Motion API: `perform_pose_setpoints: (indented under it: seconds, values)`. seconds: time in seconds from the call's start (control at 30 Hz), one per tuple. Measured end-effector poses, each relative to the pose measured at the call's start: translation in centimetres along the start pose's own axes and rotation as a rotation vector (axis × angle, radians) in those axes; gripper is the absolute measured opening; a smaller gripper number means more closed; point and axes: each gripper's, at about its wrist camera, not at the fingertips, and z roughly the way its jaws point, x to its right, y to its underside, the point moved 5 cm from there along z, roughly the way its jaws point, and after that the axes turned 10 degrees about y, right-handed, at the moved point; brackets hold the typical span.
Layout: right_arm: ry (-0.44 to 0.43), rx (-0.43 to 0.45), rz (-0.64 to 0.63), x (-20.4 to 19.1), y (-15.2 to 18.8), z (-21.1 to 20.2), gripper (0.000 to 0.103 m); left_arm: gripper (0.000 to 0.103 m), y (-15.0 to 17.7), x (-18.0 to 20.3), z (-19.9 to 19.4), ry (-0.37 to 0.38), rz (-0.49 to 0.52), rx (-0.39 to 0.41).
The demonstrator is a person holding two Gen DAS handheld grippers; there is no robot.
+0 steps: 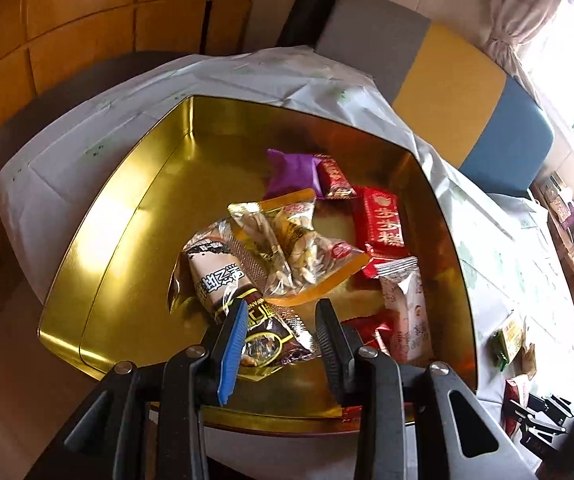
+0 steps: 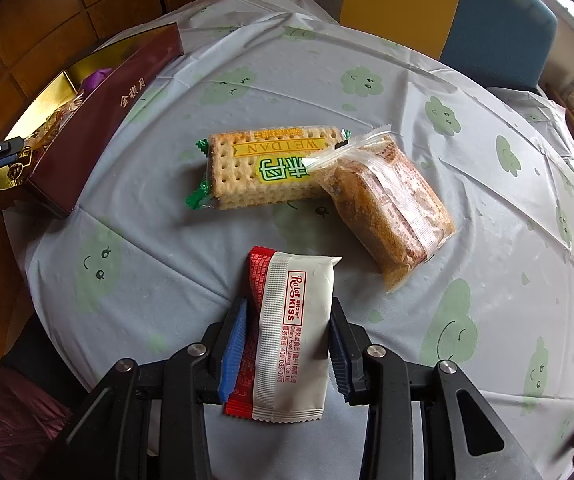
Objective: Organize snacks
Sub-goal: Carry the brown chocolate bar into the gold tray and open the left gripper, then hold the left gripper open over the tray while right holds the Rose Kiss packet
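"Ratel KISS" packet [image 2: 295,332] in right claw [image 2: 285,344], "WEIDAN" crackers [image 2: 263,168] beyond

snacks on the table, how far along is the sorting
Done: several packets, such as the purple packet and red packet, lie in the gold tin. In hand: the right claw grips the white and red wafer packet; the left claw is over the tin. Left: the cracker pack and cake pack.

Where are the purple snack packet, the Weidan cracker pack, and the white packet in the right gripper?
purple snack packet [image 1: 289,170], left wrist view, middle of its wrapper.
Weidan cracker pack [image 2: 259,170], right wrist view, centre of its front.
white packet [image 2: 299,332], right wrist view, printed face between the pads.
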Motion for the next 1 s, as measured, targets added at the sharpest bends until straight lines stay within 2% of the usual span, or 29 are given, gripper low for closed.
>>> perform_pose_setpoints:
  seconds: [0.43, 1.0]
  values:
    - [0.007, 0.007, -0.004, -0.1, 0.0, -0.2, 0.039, 0.035, -0.5, 2.2, -2.3, -0.073, 0.141, 0.088]
    - [0.016, 0.016, -0.01, -0.1, 0.1, -0.2, 0.038, 0.035, -0.1, 3.3, -2.7, -0.058, 0.171, 0.092]
